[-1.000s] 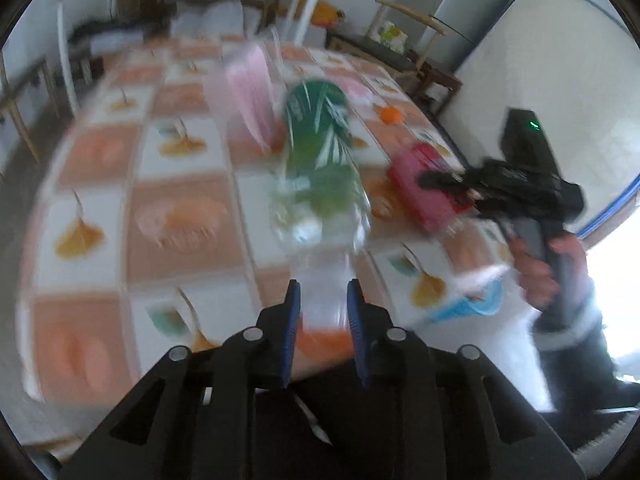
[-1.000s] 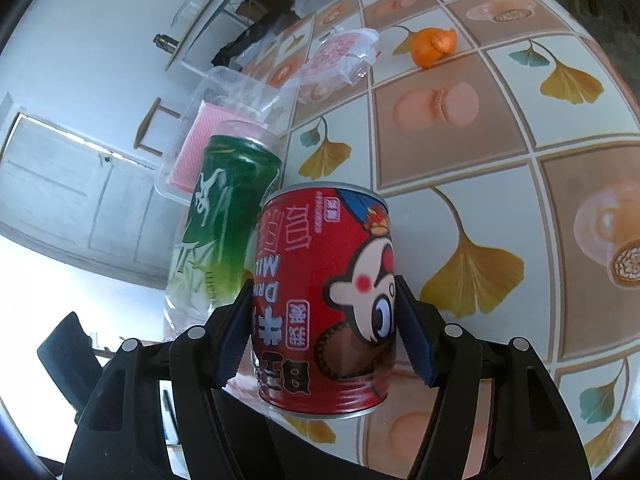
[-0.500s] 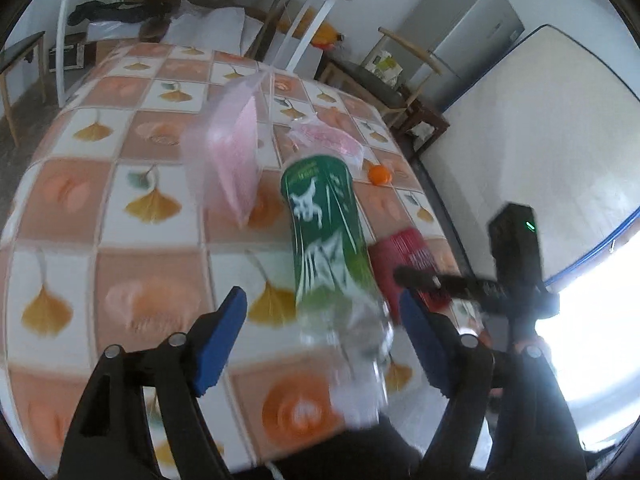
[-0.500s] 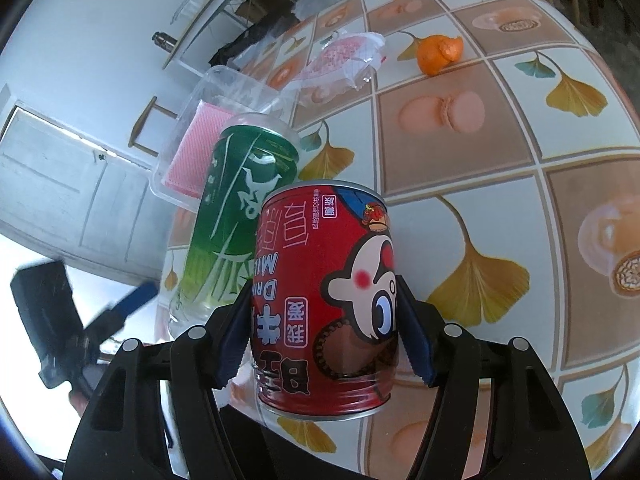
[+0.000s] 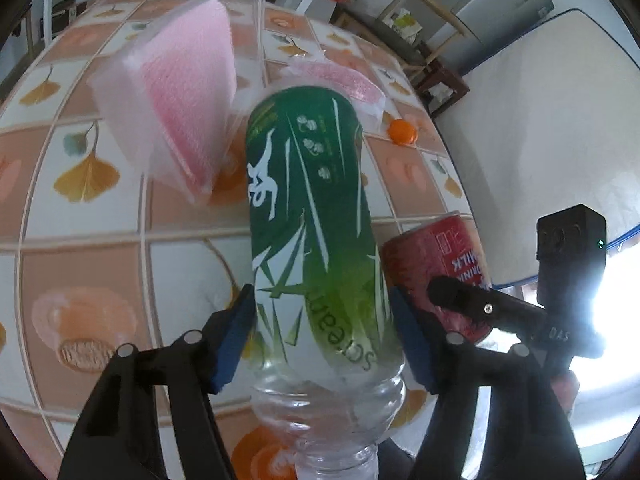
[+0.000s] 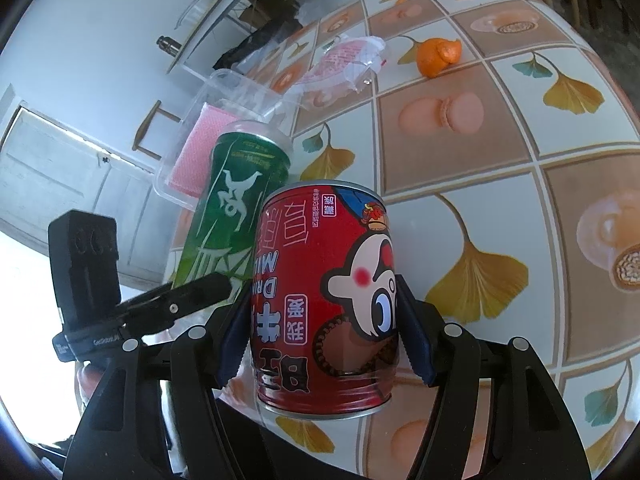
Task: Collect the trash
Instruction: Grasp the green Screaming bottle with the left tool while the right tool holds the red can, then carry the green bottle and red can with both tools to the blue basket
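A person stands at a table (image 6: 472, 152) covered in a cloth printed with ginkgo leaves and macarons, holding a two-finger gripper in each hand. The left gripper (image 5: 322, 340) has just been closing around a plastic bottle (image 5: 308, 216) with a green label. The bottle is upside down, its neck pointing toward the camera. The blue pads (image 5: 236, 338) sit against the lower label on both sides, so it looks gripped. The right gripper (image 6: 320, 340) is clamped on a red milk can (image 6: 320, 292), held upright above the table.

The bottle looks empty, so likely light, thin-walled and slippery. A hard squeeze would probably dent it. The firmer ribbed shoulder near the neck seems the safer place to hold. The can looks stiff and should take a firm grip mid-body.

On the table behind lie a clear plastic tray with a pink liner (image 5: 180, 100), a crumpled wrapper (image 6: 344, 64) and a tangerine (image 6: 436, 56).
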The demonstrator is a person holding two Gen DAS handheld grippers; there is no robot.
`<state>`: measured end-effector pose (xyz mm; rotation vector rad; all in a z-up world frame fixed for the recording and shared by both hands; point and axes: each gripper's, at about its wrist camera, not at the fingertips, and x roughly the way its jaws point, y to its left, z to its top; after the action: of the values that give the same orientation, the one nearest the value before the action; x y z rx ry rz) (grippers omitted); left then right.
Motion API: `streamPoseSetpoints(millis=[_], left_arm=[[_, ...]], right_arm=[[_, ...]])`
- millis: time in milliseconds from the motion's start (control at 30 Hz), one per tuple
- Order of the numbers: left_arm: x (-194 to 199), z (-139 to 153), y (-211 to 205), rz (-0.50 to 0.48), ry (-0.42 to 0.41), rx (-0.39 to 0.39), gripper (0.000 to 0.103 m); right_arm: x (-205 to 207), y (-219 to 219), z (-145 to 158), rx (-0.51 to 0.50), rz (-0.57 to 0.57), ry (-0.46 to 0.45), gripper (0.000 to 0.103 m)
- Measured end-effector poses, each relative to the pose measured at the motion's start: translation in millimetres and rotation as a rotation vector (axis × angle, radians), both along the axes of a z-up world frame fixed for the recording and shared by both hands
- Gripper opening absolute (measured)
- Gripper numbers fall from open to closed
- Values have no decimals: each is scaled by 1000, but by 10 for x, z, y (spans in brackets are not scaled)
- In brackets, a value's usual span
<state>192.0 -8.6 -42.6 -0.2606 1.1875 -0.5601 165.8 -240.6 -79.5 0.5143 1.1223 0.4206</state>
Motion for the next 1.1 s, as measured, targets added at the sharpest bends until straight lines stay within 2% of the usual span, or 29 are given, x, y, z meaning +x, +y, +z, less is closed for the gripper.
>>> streamPoseSetpoints(millis=[167, 333, 433, 567, 667, 733, 800, 933, 1100], left_arm=[[-311, 30, 134, -13, -19, 48, 66], [-623, 40, 184, -28, -5, 80, 66], [-606, 42, 186, -24, -13, 90, 75], [-452, 49, 214, 13, -5, 75, 76], [-366, 1, 179, 17, -8, 103, 76], [-338, -34, 180, 18, 7, 87, 76], [-345, -33, 184, 26, 3, 80, 75], [-395, -7, 205, 25, 2, 44, 61], [-460, 67, 195, 29, -25, 43, 58]], right_arm=[[-125, -17, 16, -10, 4, 22, 62], [-258, -17, 41, -40, 16, 43, 62], [-255, 35, 54, -59, 33, 41, 67], [-181, 112, 59, -76, 37, 39, 72], [-147, 151, 49, -83, 30, 28, 72], [-127, 170, 38, -87, 26, 23, 72], [-136, 181, 35, -97, 25, 16, 72], [-185, 173, 33, -121, 15, 13, 62], [-238, 113, 18, -77, -1, 17, 62]])
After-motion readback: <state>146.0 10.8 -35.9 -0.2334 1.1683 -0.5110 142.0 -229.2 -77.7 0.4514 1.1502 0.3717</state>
